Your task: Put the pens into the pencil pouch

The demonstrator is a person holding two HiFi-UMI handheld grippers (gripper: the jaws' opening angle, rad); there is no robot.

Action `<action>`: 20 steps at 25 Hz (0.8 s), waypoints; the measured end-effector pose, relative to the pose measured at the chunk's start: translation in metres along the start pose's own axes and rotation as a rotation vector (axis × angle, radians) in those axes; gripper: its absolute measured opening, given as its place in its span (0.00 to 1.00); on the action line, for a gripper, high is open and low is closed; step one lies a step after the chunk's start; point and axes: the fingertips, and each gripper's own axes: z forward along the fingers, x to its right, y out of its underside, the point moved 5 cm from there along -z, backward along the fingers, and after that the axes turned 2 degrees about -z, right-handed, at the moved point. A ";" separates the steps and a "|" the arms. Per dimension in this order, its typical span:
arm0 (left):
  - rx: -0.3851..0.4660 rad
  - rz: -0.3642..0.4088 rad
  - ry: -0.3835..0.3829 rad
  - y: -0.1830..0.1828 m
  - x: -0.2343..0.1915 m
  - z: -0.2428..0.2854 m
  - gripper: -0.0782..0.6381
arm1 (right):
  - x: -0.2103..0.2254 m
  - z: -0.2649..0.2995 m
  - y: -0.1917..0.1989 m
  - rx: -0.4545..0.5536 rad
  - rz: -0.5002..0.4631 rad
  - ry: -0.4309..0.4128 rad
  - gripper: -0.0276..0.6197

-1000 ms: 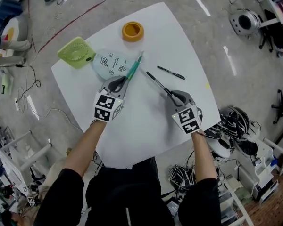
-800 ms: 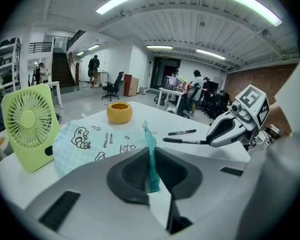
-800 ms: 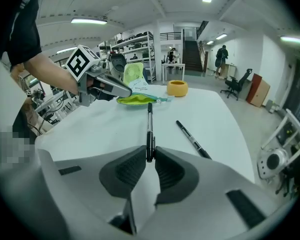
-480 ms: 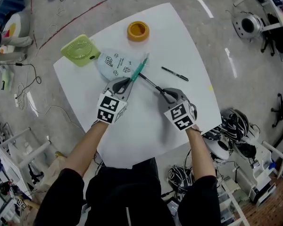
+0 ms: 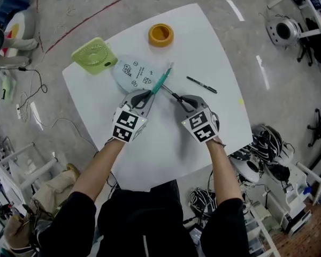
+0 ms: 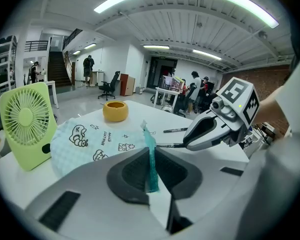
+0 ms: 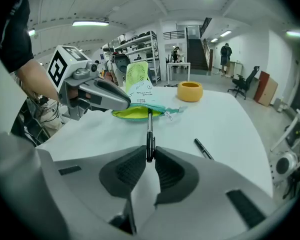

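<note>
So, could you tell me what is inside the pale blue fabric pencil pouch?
In the pouch, yellow-green lining shows, with the black pen held by the right gripper at its mouth. Fabric covers anything deeper.

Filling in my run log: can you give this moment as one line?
left gripper: shut on pouch edge | right gripper: shut on pen, tip at pouch opening | spare pen: lying on table
</note>
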 end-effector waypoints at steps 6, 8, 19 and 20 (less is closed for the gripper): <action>-0.004 0.008 0.023 0.003 0.006 -0.003 0.18 | 0.001 0.012 -0.017 0.016 0.028 -0.013 0.15; 0.001 0.011 0.030 0.002 0.007 -0.003 0.18 | 0.001 0.016 -0.022 0.023 0.036 -0.019 0.15; 0.003 0.010 0.073 0.002 0.009 -0.004 0.18 | -0.003 0.031 -0.047 0.063 0.041 -0.020 0.15; 0.006 0.010 0.078 0.003 0.010 -0.004 0.18 | -0.003 0.032 -0.049 0.070 0.047 -0.019 0.15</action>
